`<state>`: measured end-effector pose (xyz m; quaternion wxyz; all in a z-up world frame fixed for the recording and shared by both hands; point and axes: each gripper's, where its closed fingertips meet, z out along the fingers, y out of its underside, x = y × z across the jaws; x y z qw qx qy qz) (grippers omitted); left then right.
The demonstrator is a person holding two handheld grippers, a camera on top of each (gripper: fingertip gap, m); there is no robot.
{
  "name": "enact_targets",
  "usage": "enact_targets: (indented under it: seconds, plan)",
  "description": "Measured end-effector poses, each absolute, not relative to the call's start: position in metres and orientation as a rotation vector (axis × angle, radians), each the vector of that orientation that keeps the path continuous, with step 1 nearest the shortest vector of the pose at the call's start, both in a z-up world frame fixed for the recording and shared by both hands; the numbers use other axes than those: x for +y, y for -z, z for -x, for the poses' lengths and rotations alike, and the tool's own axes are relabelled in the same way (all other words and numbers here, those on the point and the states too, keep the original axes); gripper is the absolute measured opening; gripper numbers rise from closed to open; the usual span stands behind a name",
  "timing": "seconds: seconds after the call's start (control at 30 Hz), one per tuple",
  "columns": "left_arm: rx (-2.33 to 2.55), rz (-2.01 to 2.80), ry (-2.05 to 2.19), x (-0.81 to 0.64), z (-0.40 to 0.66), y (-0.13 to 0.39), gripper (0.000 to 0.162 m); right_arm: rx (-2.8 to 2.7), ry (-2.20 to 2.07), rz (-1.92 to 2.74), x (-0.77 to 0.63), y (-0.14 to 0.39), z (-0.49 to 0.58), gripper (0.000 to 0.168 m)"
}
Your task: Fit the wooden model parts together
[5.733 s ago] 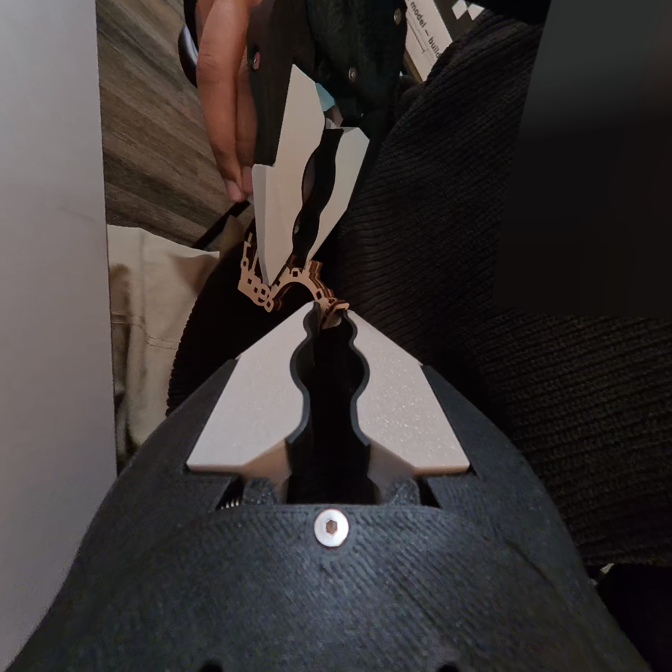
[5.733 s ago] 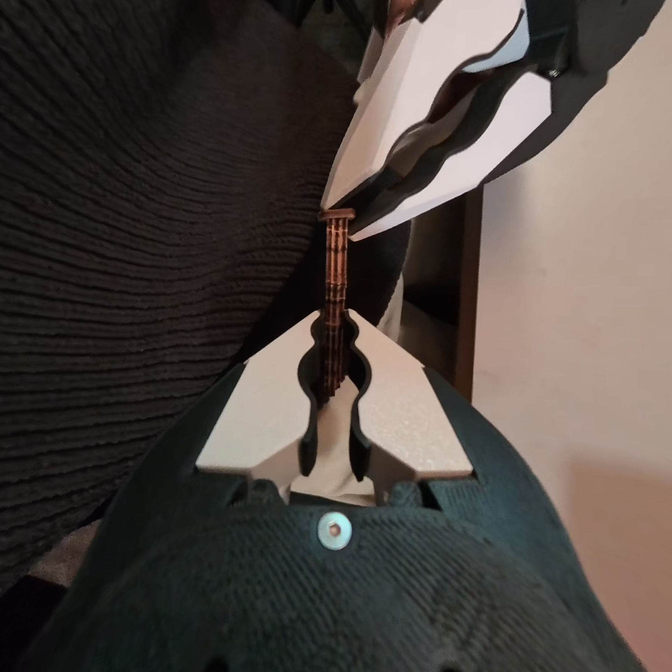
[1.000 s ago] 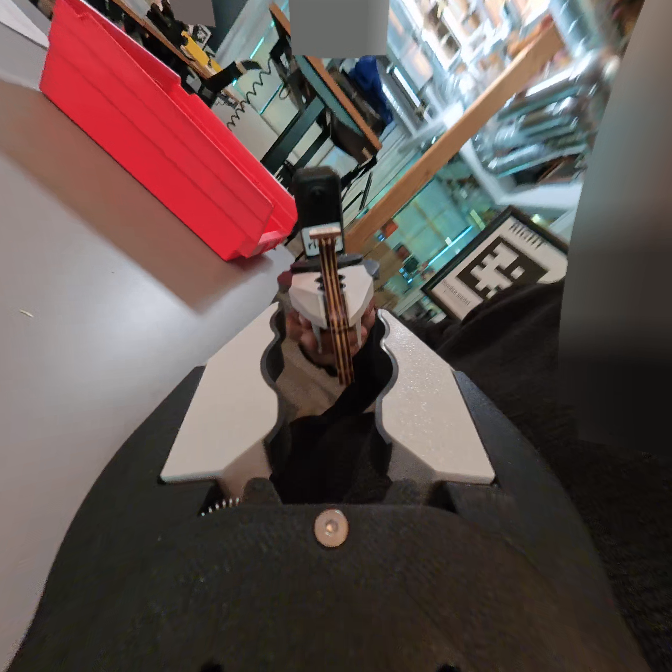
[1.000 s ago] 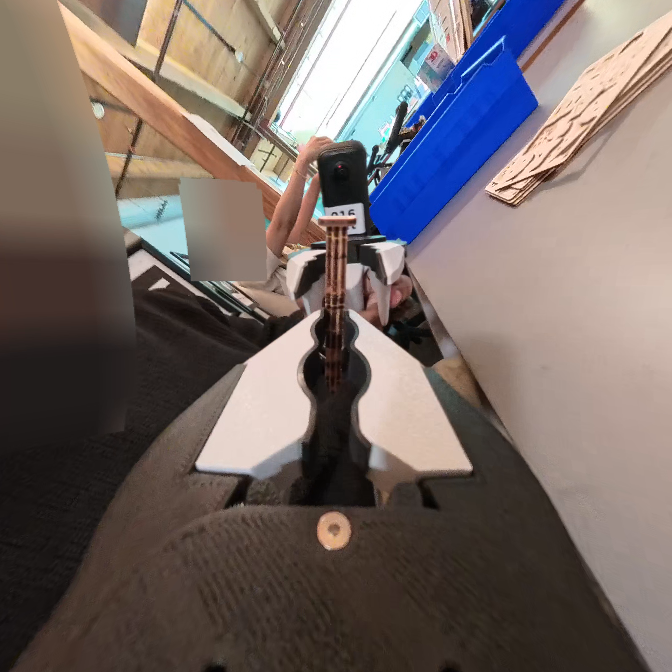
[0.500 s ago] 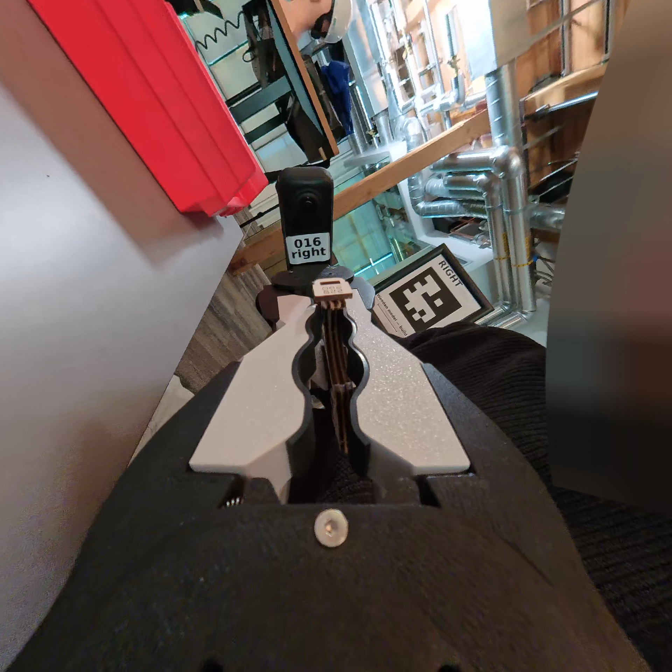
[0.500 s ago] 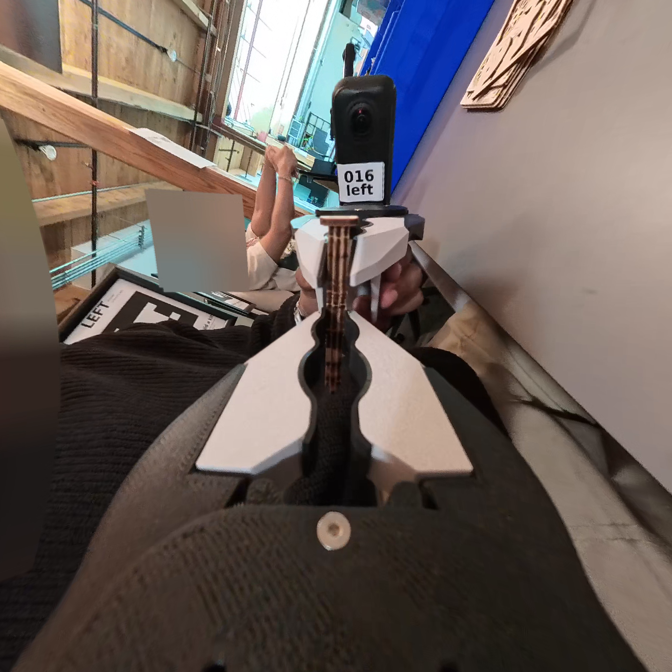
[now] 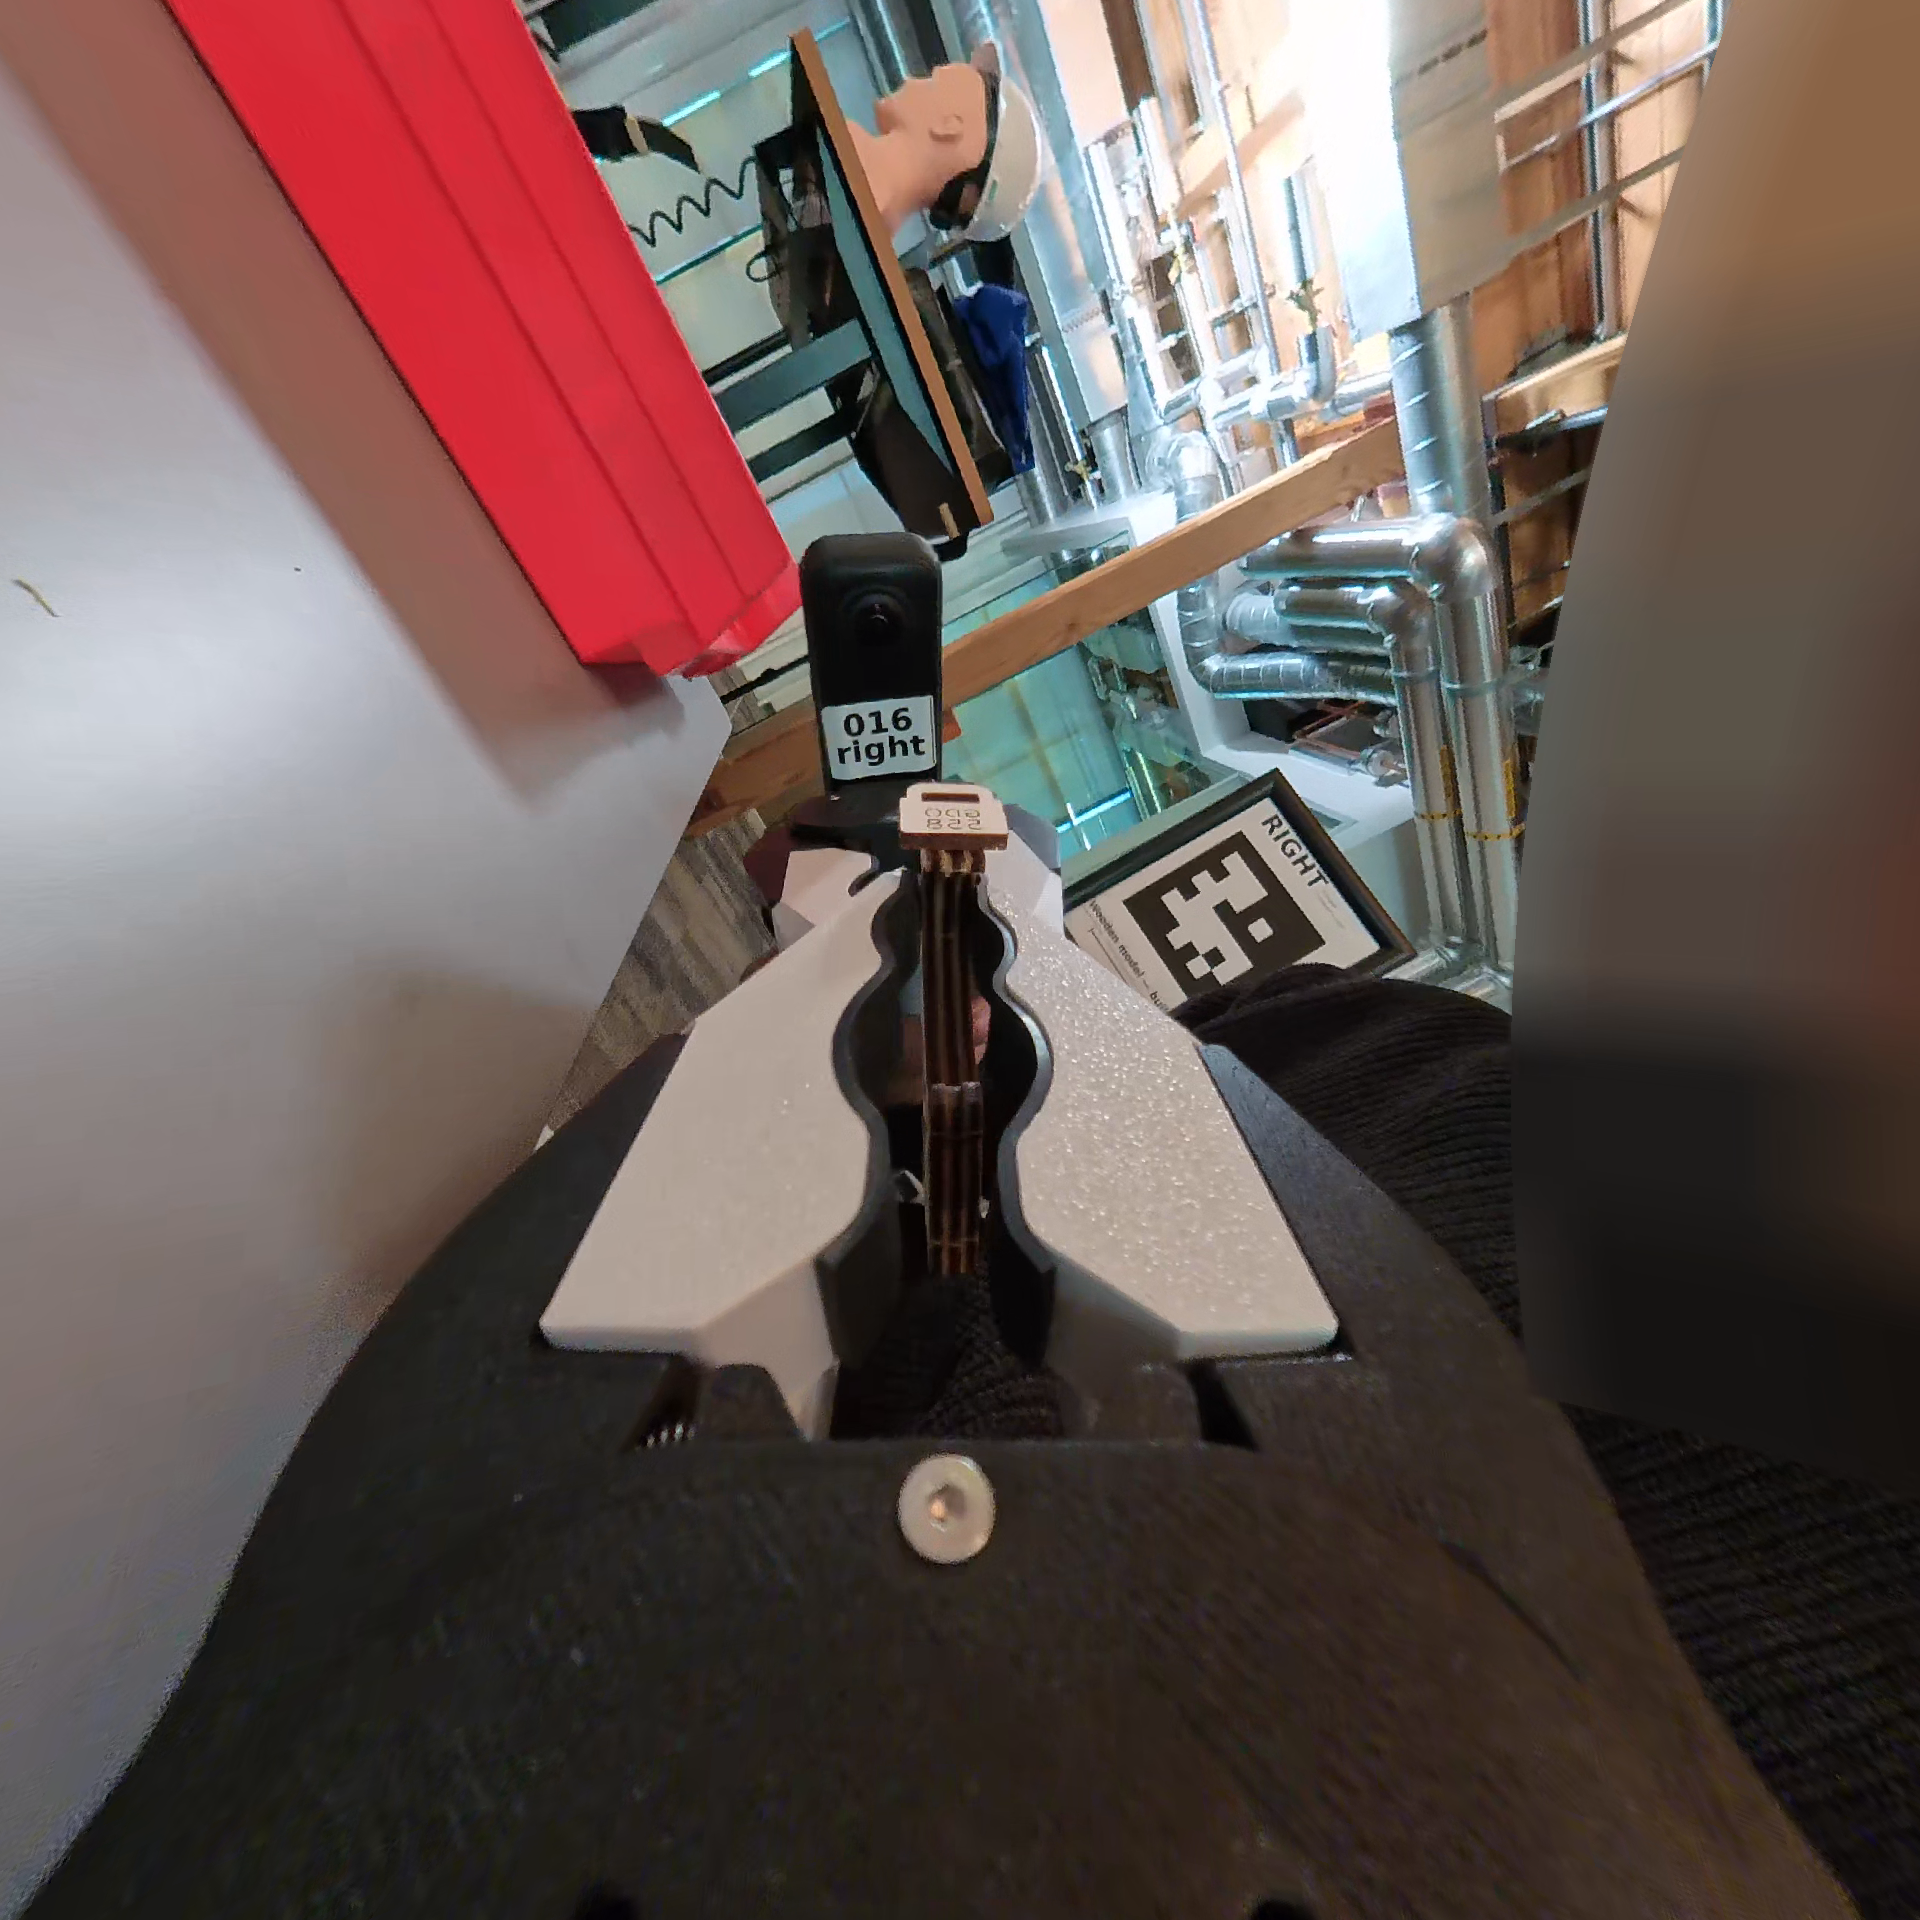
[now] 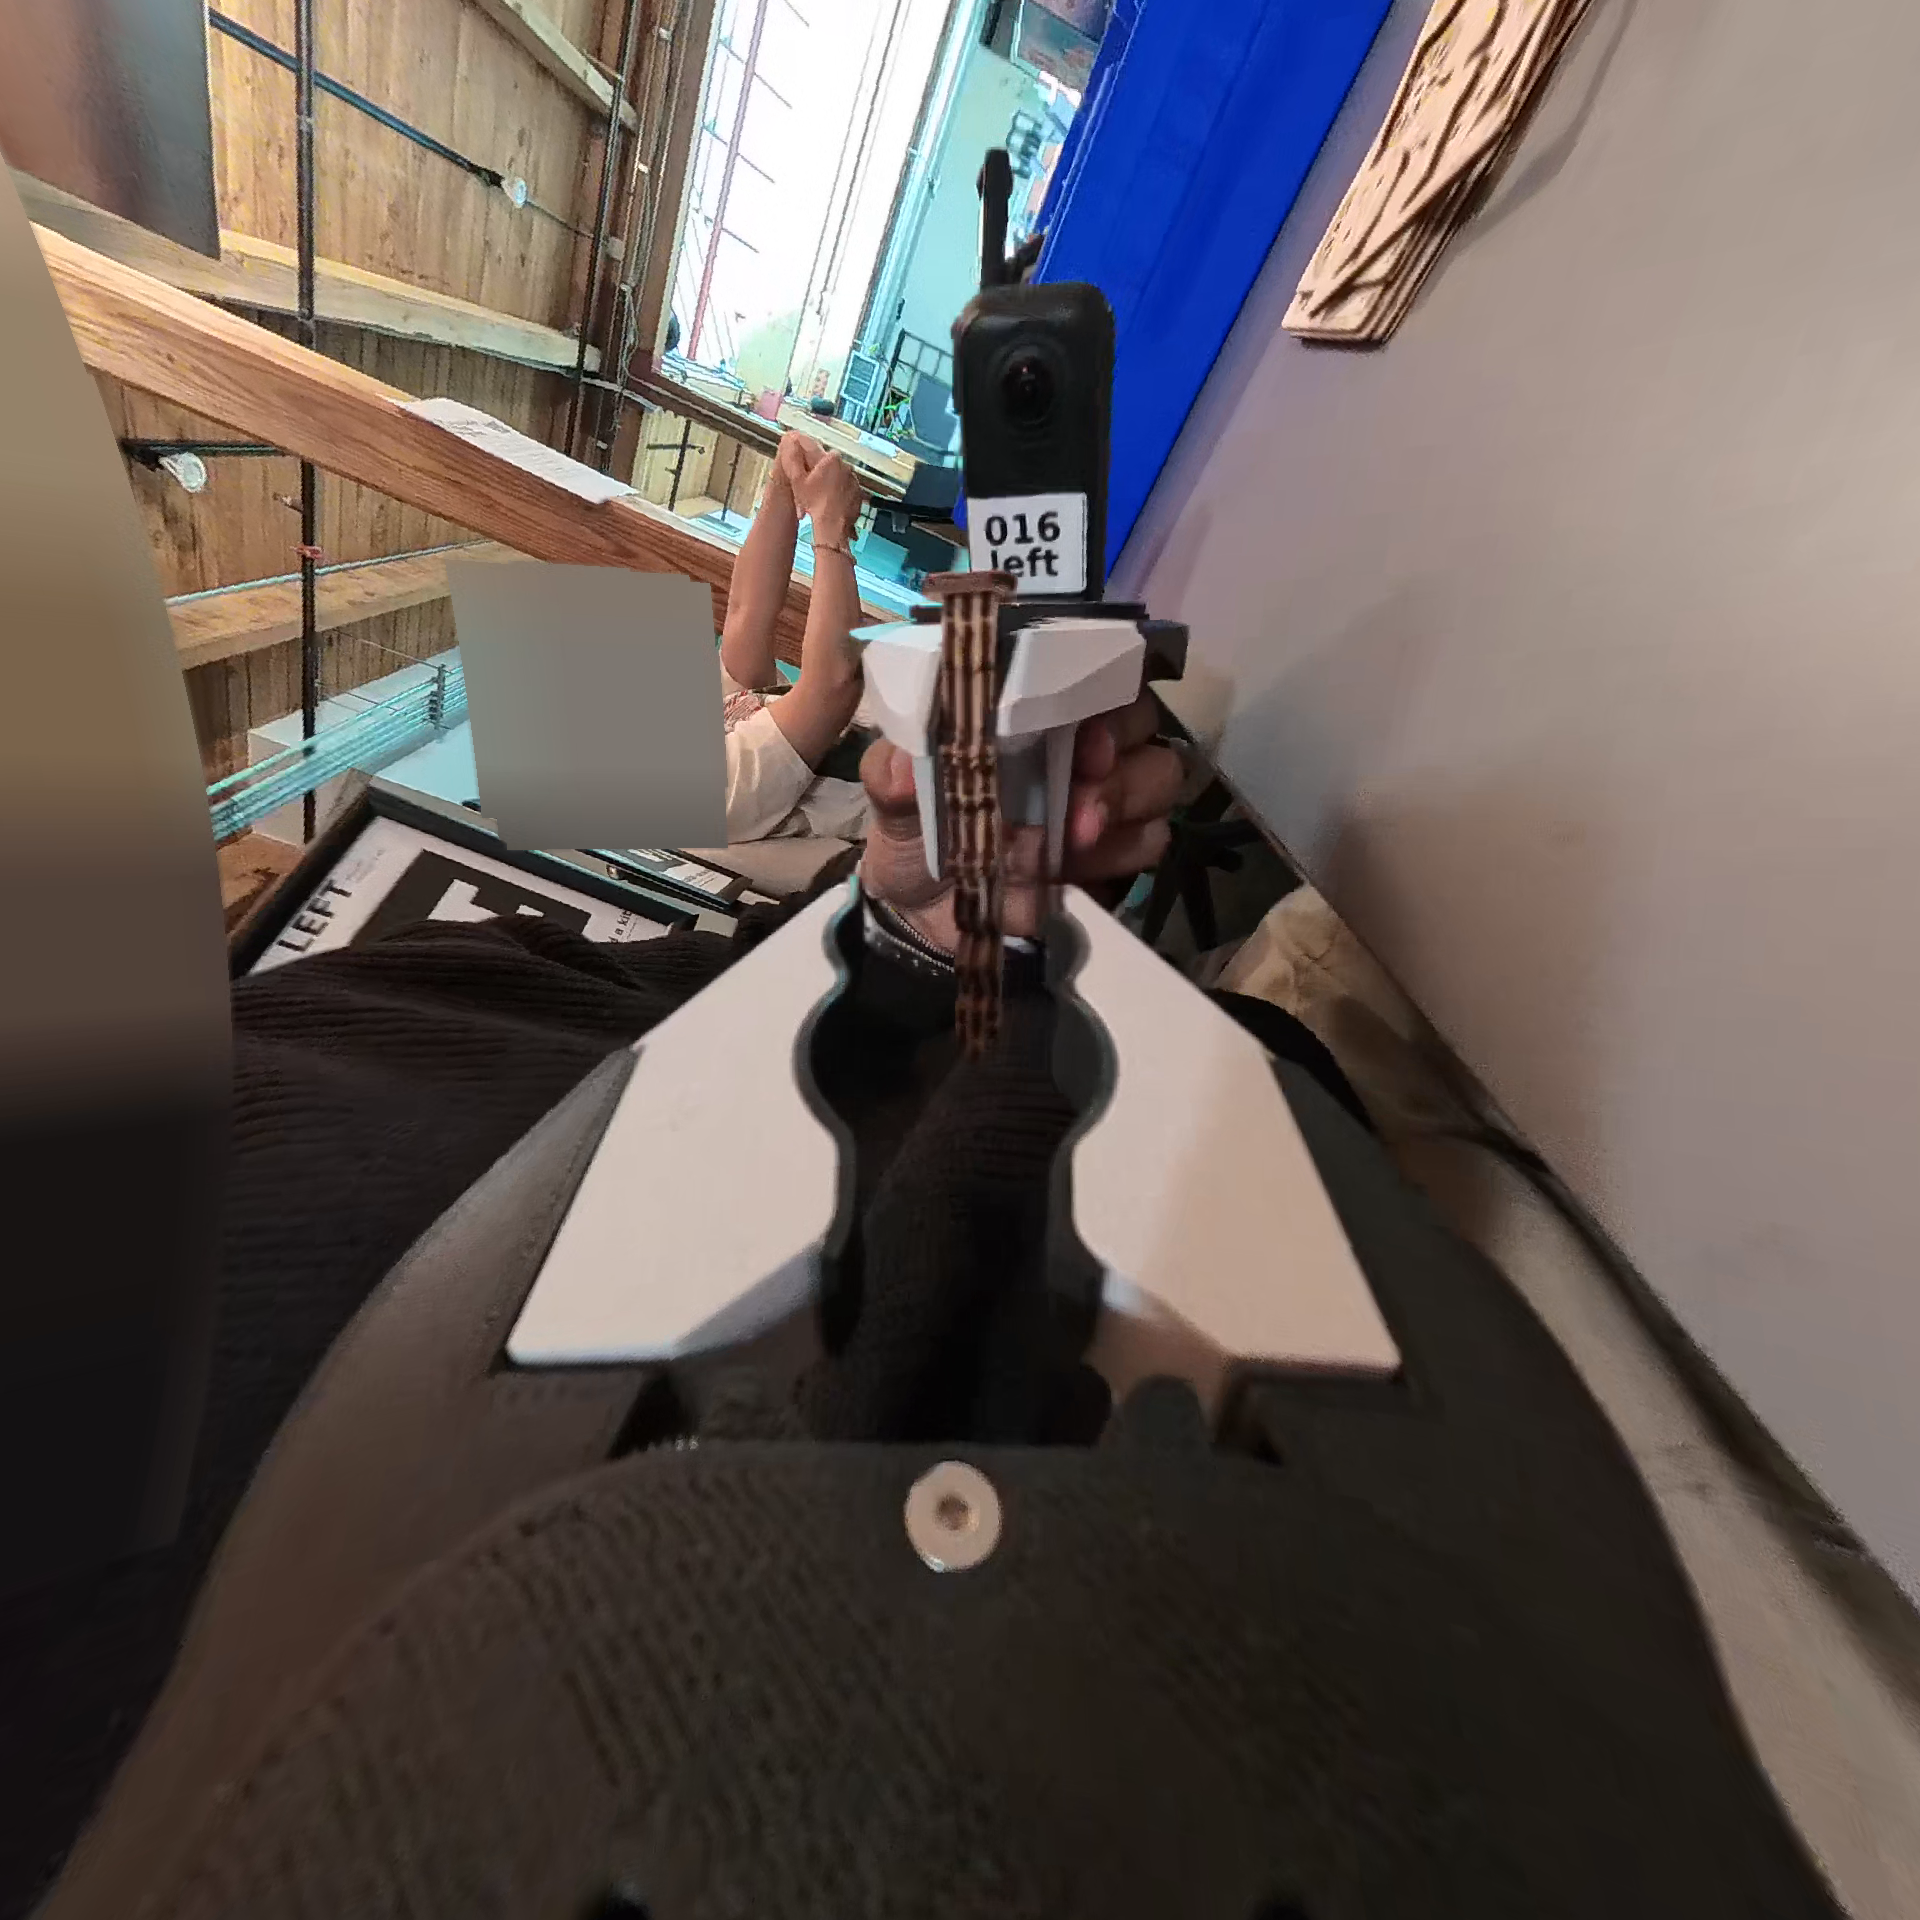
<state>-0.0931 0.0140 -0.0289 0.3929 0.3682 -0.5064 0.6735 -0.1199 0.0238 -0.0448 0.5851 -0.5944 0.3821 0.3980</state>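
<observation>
Plywood part: the wooden part (image 7: 951, 1039) is a thin stack of laser-cut strips with dark, scorched edges, topped by a small pale cross-cap bearing engraved marks. It hangs in the air off the near edge of the worktop (image 7: 208, 831), between the two tools.
Left gripper: the left gripper (image 7: 951, 914) is narrowed onto the wooden part, its grey fingers pinching the flat faces. That probably keeps the strips pressed together and the edge facing out.
Right gripper: the right gripper (image 8: 961, 925) faces the left one head-on with its fingers spread wide. The tail of the part reaches in between them and appears to touch neither.
Why so held: one tool likely steadies the piece while the other lines up for a fresh hold or a push.
Hand: a hand (image 8: 1112, 790) wraps the left tool's handle below a black knitted sleeve (image 8: 966, 1195).
Finger shape: matte, grainy white-grey plastic with wavy inner contours, set in black textured bodies.
Surroundings: a smooth glossy red bin (image 7: 499, 312) sits at the far left of the worktop. A blue bin (image 8: 1195, 208) and a stack of wooden sheets (image 8: 1423, 156) with cut-out patterns lie at the far right.
Next: closing squarely on the thin edge looks delicate, and the part could twist.
</observation>
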Motion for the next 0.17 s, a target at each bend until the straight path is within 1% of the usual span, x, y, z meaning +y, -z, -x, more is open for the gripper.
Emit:
enact_targets:
  seconds: [0.03,0.1,0.13,0.17]
  plan:
    - [-1.271,-0.942,-1.71,0.015,0.092,0.029,0.005,0.881,-0.906,1.401,0.02,0.044,0.117,0.038]
    - [-1.245,-0.938,-1.684,0.014,0.094,0.03,0.005,0.876,-0.787,1.413,0.009,0.04,0.102,0.037]
    - [-1.231,-0.932,-1.667,0.013,0.096,0.031,0.005,0.882,-0.699,1.406,0.003,0.038,0.092,0.033]
    - [-1.223,-0.918,-1.643,0.01,0.1,0.032,0.005,0.877,-0.619,1.4,-0.002,0.034,0.084,0.025]
